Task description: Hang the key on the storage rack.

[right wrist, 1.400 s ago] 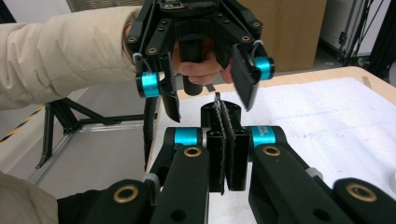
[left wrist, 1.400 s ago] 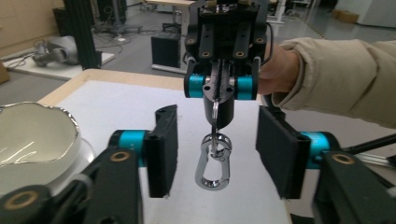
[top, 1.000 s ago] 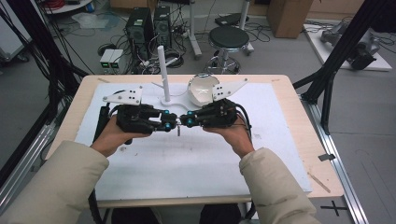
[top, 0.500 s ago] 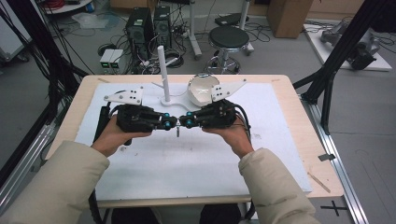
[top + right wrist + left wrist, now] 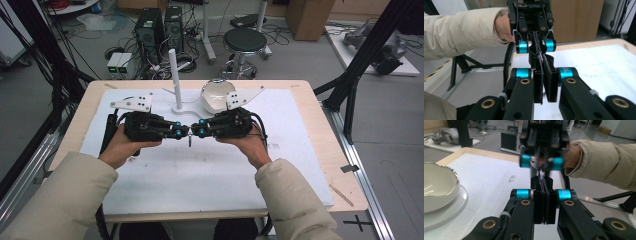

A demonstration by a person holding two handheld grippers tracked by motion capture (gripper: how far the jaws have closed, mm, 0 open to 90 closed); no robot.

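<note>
Both tongs meet nose to nose over the middle of the white-covered table (image 5: 200, 175), and between them hangs a small thin metal piece, something like a pin or clip (image 5: 190, 142). From above it dangles just under the point where the two tips come together, clear of the table surface.

Left tongs (image 5: 183, 132): in the left gripper view the black jaws sit pressed together with only a sliver of a thin edge running between them, so they look clamped on that small metal piece (image 5: 540, 173), which pokes out toward the opposing tool. Right tongs (image 5: 196, 133): the right gripper view shows the jaws nearly closed, a narrow gap between the pads, with the metal piece (image 5: 539, 56) just at their tips. Whether they truly grip it I cannot tell.

So where are we? My read is a hand-over in mid-air, the piece pinched at the left and the right side closing in or just letting go. The lifting part looks done. What seems left is one side releasing and the piece being carried off, perhaps to the white bowl with the silvery rim (image 5: 216, 97) or the upright white post on its flat base (image 5: 175, 75), both standing untouched just behind the tongs.
</note>
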